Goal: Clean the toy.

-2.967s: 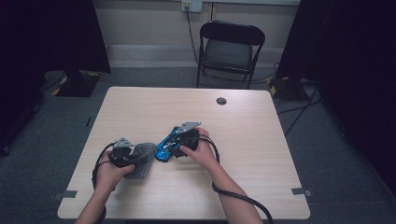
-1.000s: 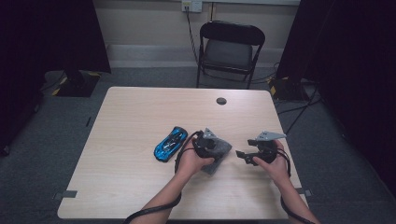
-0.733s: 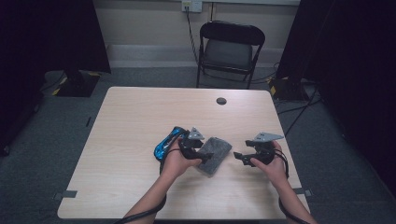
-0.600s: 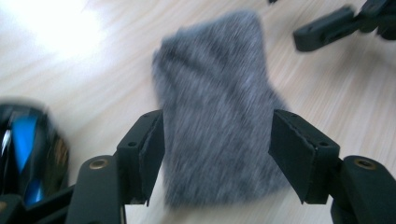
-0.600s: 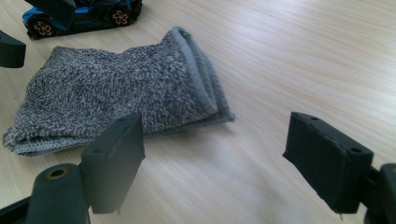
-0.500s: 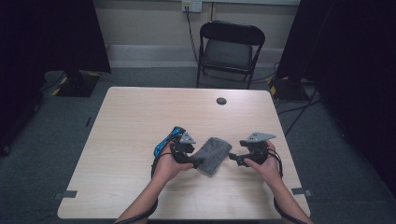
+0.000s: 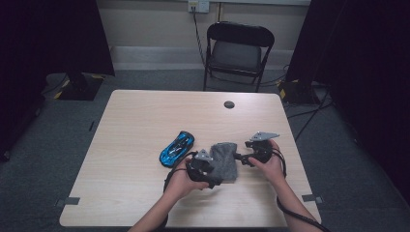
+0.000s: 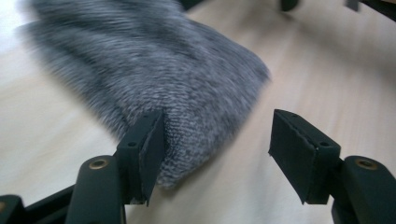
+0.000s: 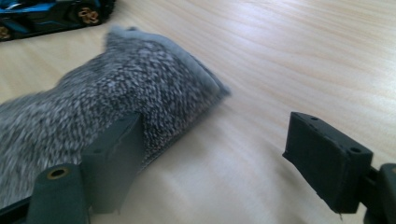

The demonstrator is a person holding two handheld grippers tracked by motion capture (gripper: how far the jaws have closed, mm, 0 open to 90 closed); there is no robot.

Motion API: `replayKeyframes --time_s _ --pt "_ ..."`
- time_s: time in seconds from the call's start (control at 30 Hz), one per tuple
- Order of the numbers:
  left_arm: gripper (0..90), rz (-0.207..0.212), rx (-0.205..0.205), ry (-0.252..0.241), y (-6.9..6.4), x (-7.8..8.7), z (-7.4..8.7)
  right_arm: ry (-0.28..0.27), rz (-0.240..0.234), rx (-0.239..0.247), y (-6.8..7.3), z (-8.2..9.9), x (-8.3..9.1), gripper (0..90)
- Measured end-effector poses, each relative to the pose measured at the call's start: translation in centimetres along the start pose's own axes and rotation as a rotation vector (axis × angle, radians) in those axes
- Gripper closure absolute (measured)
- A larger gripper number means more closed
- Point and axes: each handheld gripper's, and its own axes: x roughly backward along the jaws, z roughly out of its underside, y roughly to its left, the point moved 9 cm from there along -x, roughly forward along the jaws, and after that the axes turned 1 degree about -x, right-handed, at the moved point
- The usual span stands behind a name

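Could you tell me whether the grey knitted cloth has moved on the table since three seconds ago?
Yes. The grey knitted cloth has shifted rightward: it lay left of the blue toy car, and now lies on the car's right, between both tongs.

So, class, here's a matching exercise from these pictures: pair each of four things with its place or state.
Things:
1. blue toy car
2. grey knitted cloth
3. folding chair
4. left gripper

Descriptions:
A. beyond the table's far edge
B. jaws apart, at the cloth's edge
C. lies between the two grippers
D. on the table, left of the cloth

Pairs: 1-D, 2-C, 3-A, 4-B
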Motion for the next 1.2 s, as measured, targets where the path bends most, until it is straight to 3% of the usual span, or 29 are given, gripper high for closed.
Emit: replayKeyframes --time_s 0.2,0.27,0.37,0.47,0.53,0.57,0.63,0.7,0.73,0.77,0.8,1.0,1.03,1.1,1.13,1.17,1.2 --pt "35.1 0.049 -0.031 -0.017 -2.1 -2.2 -1.3 -0.004 0.013 -0.007 -0.5 -1.3 -0.6 19.4" --pt "35.0 0.035 -0.053 -0.008 -2.1 -2.2 -1.5 -0.022 0.015 -0.011 -0.5 -1.8 0.0 20.2" --pt "35.0 0.021 -0.053 -0.012 -1.6 -1.5 -1.8 -0.038 0.01 -0.023 -0.3 -2.0 0.7 20.5" --pt "34.6 -0.045 -0.051 -0.028 0.0 0.8 -2.0 -0.058 -0.016 -0.03 0.7 -2.1 2.1 21.6" --pt "34.4 -0.087 -0.05 -0.038 0.9 2.2 -2.2 -0.051 -0.022 -0.009 1.6 -1.9 2.7 22.0" --pt "34.3 -0.087 -0.05 -0.038 0.9 2.2 -2.2 -0.051 -0.022 -0.009 1.6 -1.9 2.7 22.0" --pt "34.1 -0.141 -0.039 -0.059 2.2 4.0 -2.3 -0.049 -0.031 0.006 2.9 -1.7 3.2 23.3" --pt "33.6 -0.157 -0.031 -0.063 2.7 4.5 -2.3 -0.068 -0.051 -0.01 3.8 -1.7 3.7 24.5" --pt "33.6 -0.192 -0.022 -0.064 3.8 5.4 -2.3 -0.076 -0.061 -0.025 4.3 -1.7 3.9 25.1" --pt "33.5 -0.192 -0.022 -0.064 3.8 5.4 -2.3 -0.076 -0.061 -0.025 4.3 -1.7 3.9 25.1" --pt "33.3 -0.218 -0.007 -0.064 5.0 6.1 -2.2 -0.073 -0.075 -0.041 5.2 -1.7 4.2 28.4" --pt "30.0 -0.313 0.051 -0.078 9.3 7.9 -2.0 -0.039 -0.081 -0.02 6.8 -0.5 3.0 28.8" --pt "29.4 -0.313 0.051 -0.078 9.3 7.9 -2.0 -0.039 -0.081 -0.02 6.8 -0.5 3.0 28.8" --pt "28.5 -0.363 0.063 -0.073 11.3 8.4 -2.0 -0.001 -0.058 -0.001 6.9 0.7 1.9 28.6" --pt "27.0 -0.363 0.063 -0.073 11.3 8.4 -2.0 0.009 -0.045 0.005 6.8 1.1 1.6 28.8" --pt "24.9 -0.395 0.084 -0.075 12.8 8.6 -2.0 0.016 -0.04 0.013 6.7 1.3 1.5 29.1" --pt "24.0 -0.397 0.087 -0.075 13.3 8.6 -2.0 0.022 -0.042 0.019 6.8 1.4 1.3 29.1"
